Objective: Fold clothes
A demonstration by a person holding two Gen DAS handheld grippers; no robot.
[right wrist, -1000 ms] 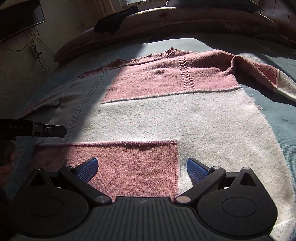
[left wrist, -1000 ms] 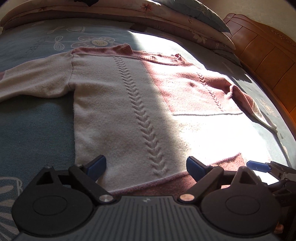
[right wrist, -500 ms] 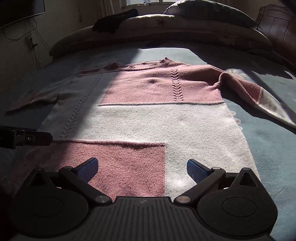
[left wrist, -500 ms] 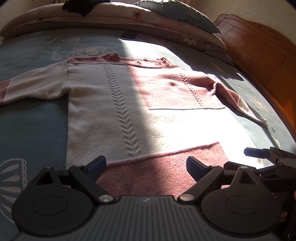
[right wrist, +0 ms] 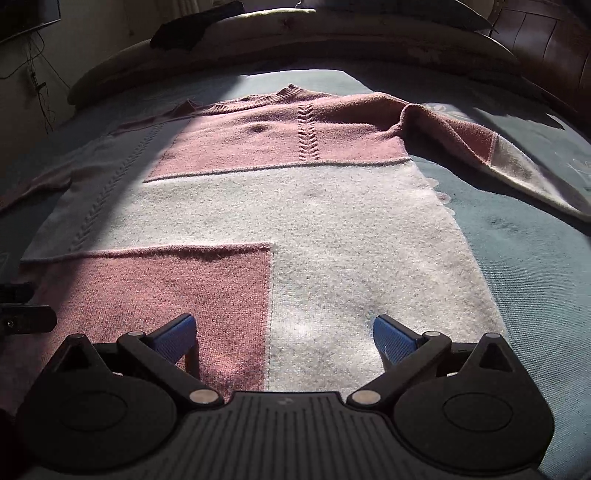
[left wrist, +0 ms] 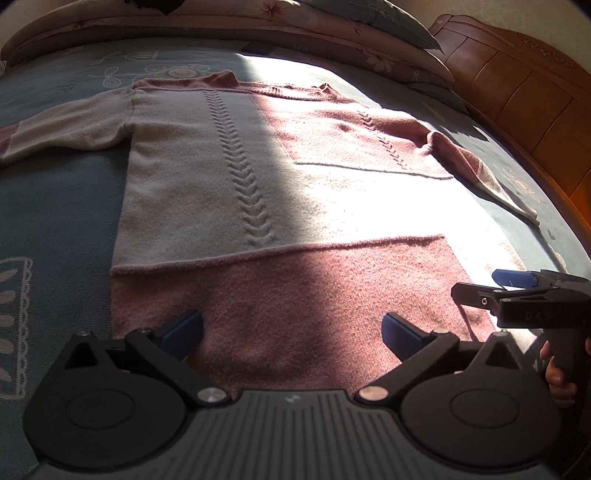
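Observation:
A pink and cream knitted sweater (left wrist: 332, 192) lies flat, front up, on the bed, neck toward the pillows. Its left sleeve stretches out to the left and its right sleeve (right wrist: 498, 155) lies rumpled to the right. My left gripper (left wrist: 291, 328) hovers over the pink hem panel, its jaws opening, with only flat cloth below them and nothing pressed. My right gripper (right wrist: 284, 332) is open over the hem where pink meets cream. In the left wrist view the right gripper (left wrist: 476, 286) shows at the right edge, held by a hand (left wrist: 557, 376).
The sweater rests on a blue-green bed cover (left wrist: 55, 206) with white patterns. Pillows (left wrist: 332, 33) line the far end, with a dark garment (right wrist: 192, 26) on top. A wooden headboard (left wrist: 517, 85) runs along the right. Strong sunlight crosses the middle.
Both grippers have drawn back toward the hem, so more of the pink hem panel now shows in front of them. The left gripper's jaws stand slightly wider.

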